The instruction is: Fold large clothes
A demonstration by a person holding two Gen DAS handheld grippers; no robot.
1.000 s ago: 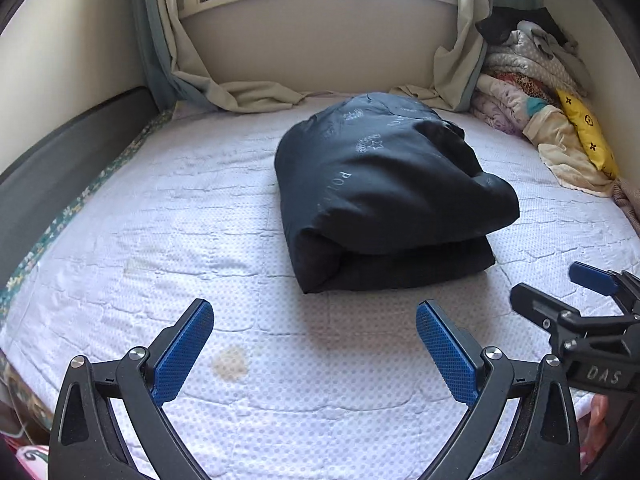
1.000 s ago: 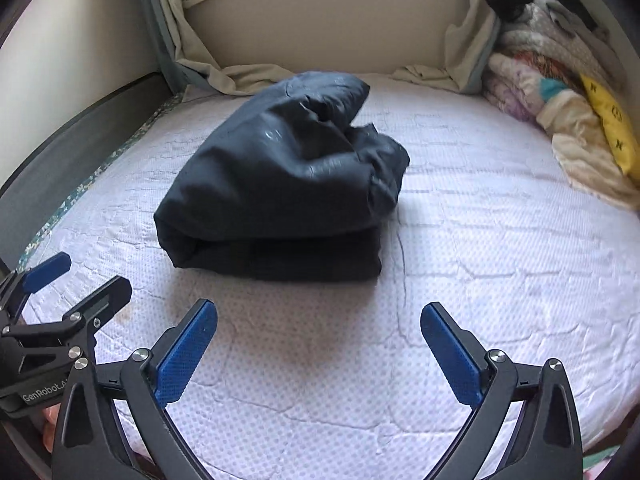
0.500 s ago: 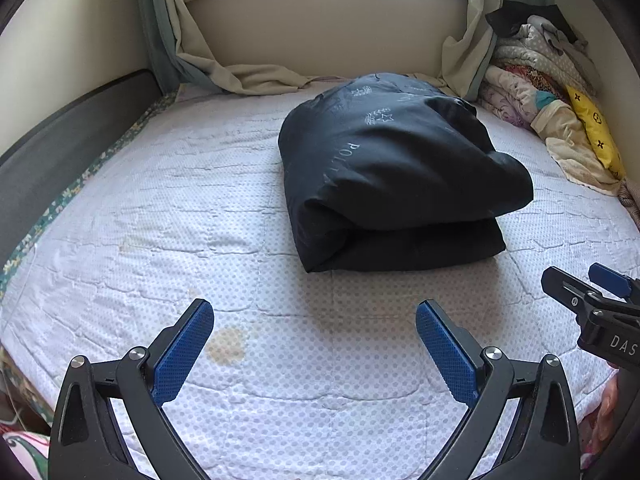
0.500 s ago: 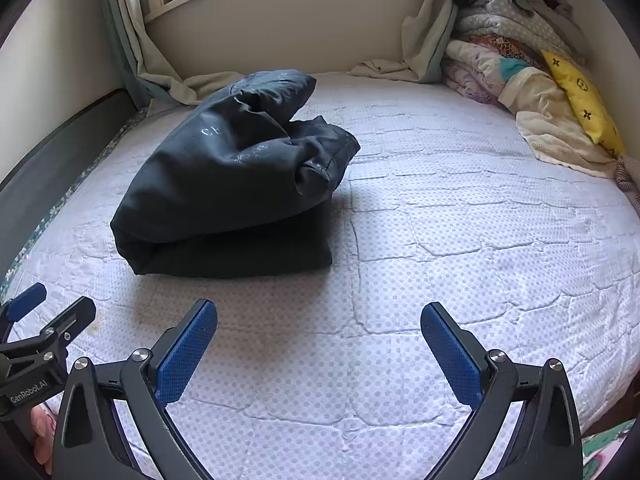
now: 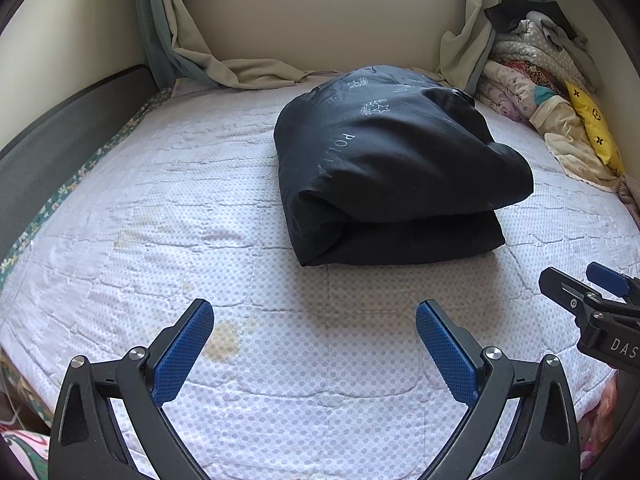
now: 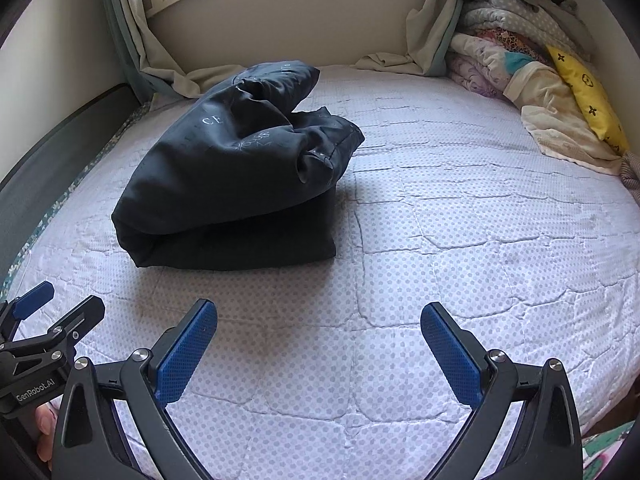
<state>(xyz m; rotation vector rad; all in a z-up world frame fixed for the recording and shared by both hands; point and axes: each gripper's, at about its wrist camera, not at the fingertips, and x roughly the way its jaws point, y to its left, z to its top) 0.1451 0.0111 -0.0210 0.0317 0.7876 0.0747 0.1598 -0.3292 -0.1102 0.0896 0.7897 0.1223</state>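
1. The dark padded jacket (image 5: 396, 176) lies folded in a thick bundle on the bed (image 5: 160, 216), its fold edge facing the cameras, toward the bed's far half.
2. The left gripper (image 5: 314, 344) hangs over the near mattress, well short of the jacket, fingers (image 5: 182, 354) spread wide and holding nothing.
3. The right gripper (image 6: 318, 346) sits beside it, fingers (image 6: 452, 354) likewise spread and bare.
4. Curtains (image 5: 224, 68) pool at the far edge; a pile of bedding (image 5: 532, 96) fills the far right corner.
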